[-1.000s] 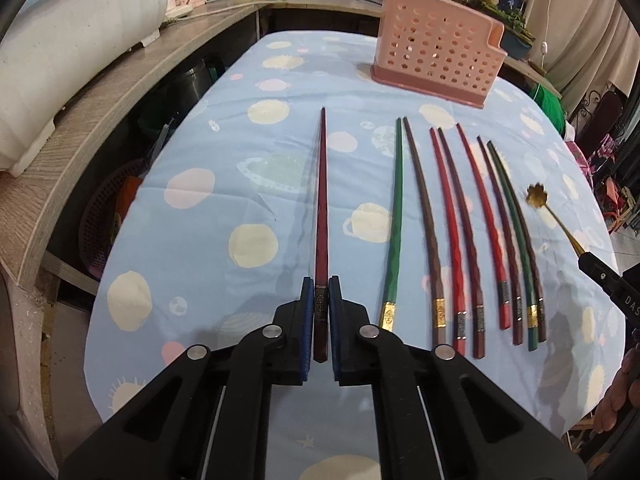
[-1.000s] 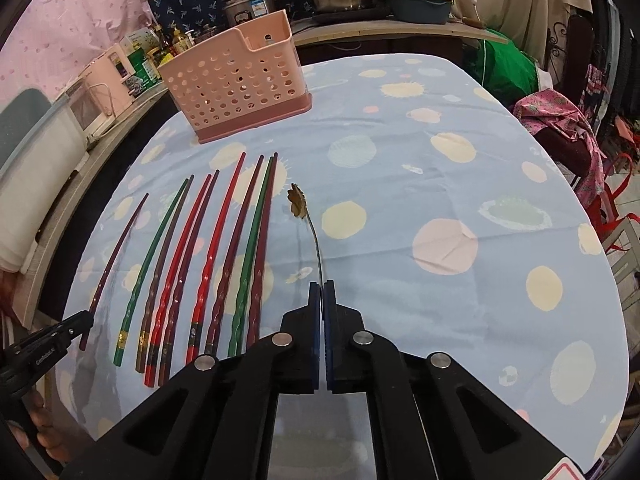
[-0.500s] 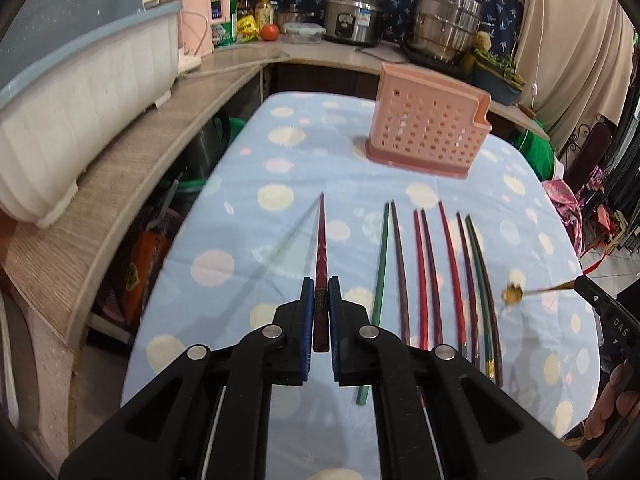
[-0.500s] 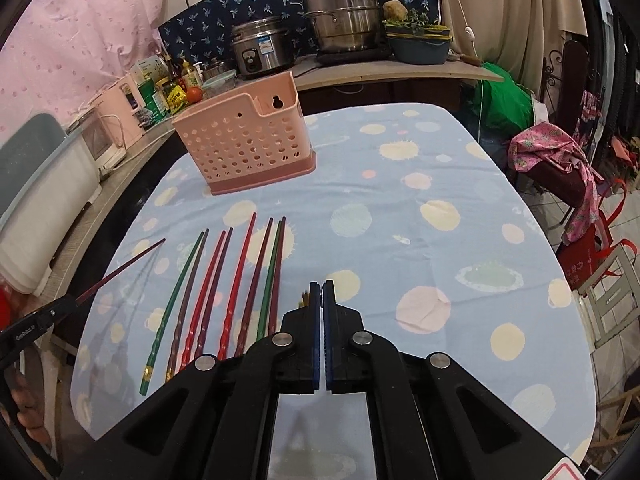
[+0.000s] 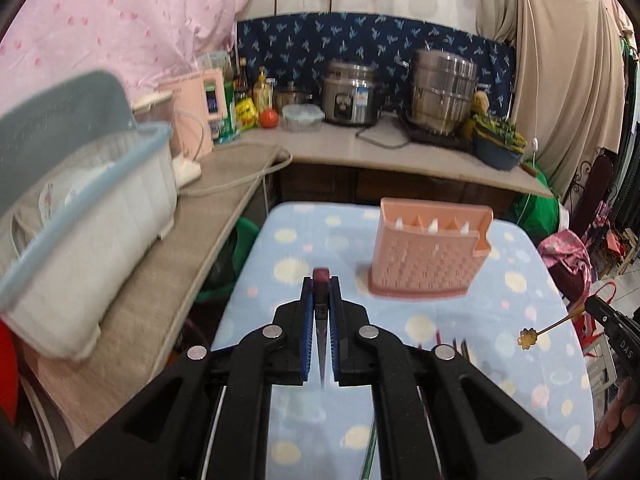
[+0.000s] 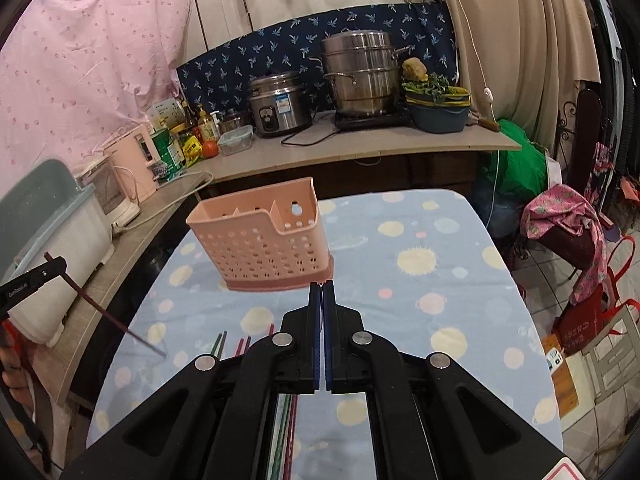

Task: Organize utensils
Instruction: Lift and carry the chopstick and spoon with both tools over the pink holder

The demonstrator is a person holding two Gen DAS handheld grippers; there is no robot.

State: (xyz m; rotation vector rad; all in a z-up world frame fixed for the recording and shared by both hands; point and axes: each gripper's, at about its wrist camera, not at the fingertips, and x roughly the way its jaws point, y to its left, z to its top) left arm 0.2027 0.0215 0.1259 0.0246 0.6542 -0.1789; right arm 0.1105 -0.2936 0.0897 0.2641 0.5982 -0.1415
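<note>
My left gripper [image 5: 321, 294] is shut on a dark red chopstick [image 5: 321, 275], held in the air above the blue dotted tablecloth [image 5: 400, 320]. In the right wrist view that chopstick [image 6: 108, 316] slants down from the left gripper [image 6: 60, 266]. My right gripper [image 6: 322, 286] is shut; the left wrist view shows it [image 5: 592, 304] clamping a gold spoon [image 5: 528, 338] with a flower-shaped bowl. The pink slotted utensil basket [image 5: 430, 256] [image 6: 260, 248] stands upright just beyond both grippers. Several chopsticks [image 6: 232, 344] lie on the cloth below, mostly hidden by the gripper bodies.
A white bin with a blue rim [image 5: 88, 216] sits on the counter [image 5: 168, 280] along the table's left. A rice cooker [image 6: 278, 106], a steel steamer pot [image 6: 362, 76] and bottles stand on the back counter. A chair with pink cloth [image 6: 564, 224] is at the right.
Both grippers have risen off the table, the left lifting the dark red chopstick and the right lifting the gold spoon. The basket now lies closer ahead, and the row of chopsticks has dropped below.
</note>
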